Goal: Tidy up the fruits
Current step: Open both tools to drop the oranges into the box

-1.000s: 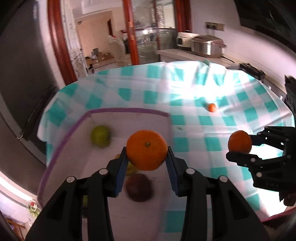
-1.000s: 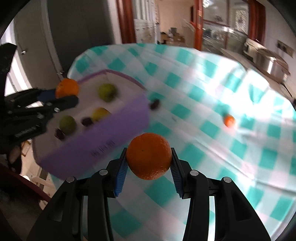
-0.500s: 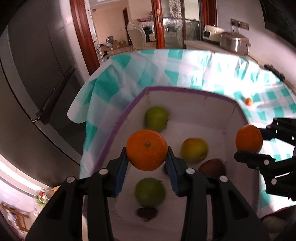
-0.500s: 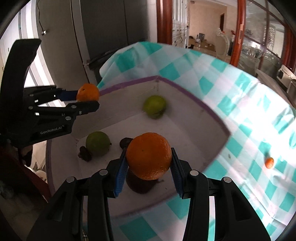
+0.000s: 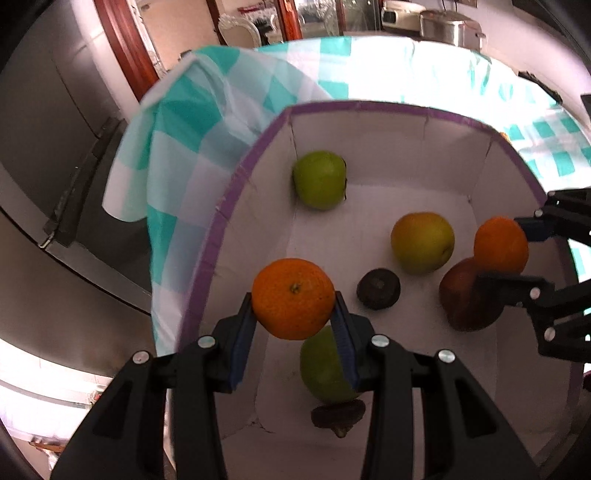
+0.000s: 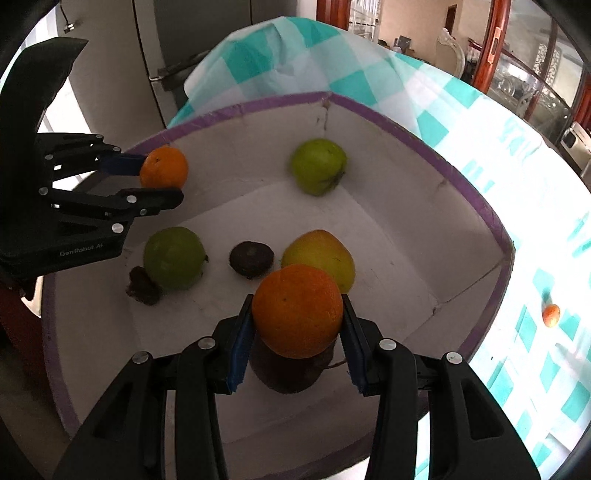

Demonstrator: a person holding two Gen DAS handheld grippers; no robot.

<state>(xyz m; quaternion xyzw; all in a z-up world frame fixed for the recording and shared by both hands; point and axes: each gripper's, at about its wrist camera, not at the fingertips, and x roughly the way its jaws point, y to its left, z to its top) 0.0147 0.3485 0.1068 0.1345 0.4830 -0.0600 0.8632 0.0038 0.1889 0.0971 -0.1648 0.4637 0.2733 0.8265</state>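
Note:
A white cardboard box with a purple rim (image 5: 369, 107) (image 6: 461, 177) sits on a teal checked tablecloth. My left gripper (image 5: 293, 314) is shut on an orange (image 5: 293, 297) and holds it over the box's left side; it also shows in the right wrist view (image 6: 162, 181). My right gripper (image 6: 297, 332) is shut on another orange (image 6: 297, 310) above the box's right side; it shows in the left wrist view (image 5: 500, 249). Inside lie green apples (image 5: 319, 179) (image 6: 173, 256), a yellow-green apple (image 5: 423, 242), a red-brown fruit (image 5: 461, 299) and dark small fruits (image 5: 378, 288).
A small orange fruit (image 6: 551, 315) lies on the tablecloth (image 6: 480, 122) to the right of the box. A dark cabinet (image 5: 48, 147) stands beyond the table's left edge. Kitchen appliances (image 5: 447, 27) stand on a counter at the back.
Both grippers, each still holding its orange, have moved from over the tablecloth to over the box and come lower into it.

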